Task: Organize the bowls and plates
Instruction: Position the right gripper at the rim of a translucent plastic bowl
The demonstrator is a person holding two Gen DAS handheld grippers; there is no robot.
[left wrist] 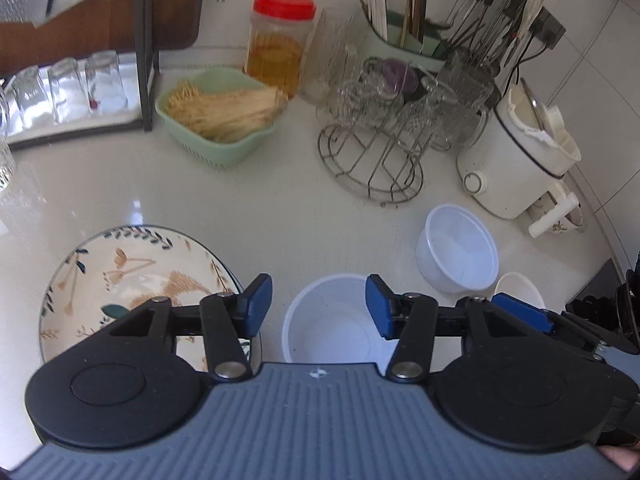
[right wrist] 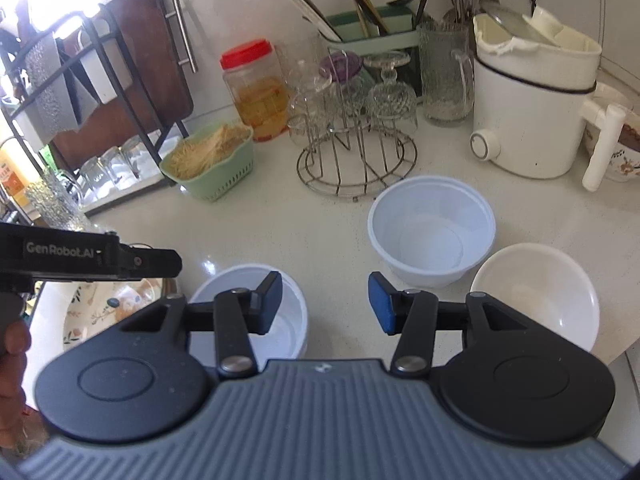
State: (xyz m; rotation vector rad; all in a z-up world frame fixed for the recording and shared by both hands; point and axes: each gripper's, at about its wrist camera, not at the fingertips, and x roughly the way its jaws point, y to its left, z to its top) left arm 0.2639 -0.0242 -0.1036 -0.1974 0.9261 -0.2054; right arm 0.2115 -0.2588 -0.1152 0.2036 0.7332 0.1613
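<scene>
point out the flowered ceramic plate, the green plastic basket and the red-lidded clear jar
flowered ceramic plate (left wrist: 132, 264), left wrist view, painted centre
green plastic basket (right wrist: 218, 184), right wrist view, front wall
red-lidded clear jar (left wrist: 284, 6), left wrist view, lid

Three bowls are counted on the counter: two translucent plastic bowls (right wrist: 432, 232) (right wrist: 256, 312) and one white ceramic bowl (right wrist: 536, 296). One floral plate (left wrist: 132, 280) is seen, one green basket (left wrist: 216, 116), one red-lidded jar (left wrist: 280, 40), and one wire glass rack (left wrist: 372, 160).

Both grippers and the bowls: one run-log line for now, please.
left gripper: open, empty | right gripper: open, empty | patterned plate, three white bowls: unstacked on counter
</scene>
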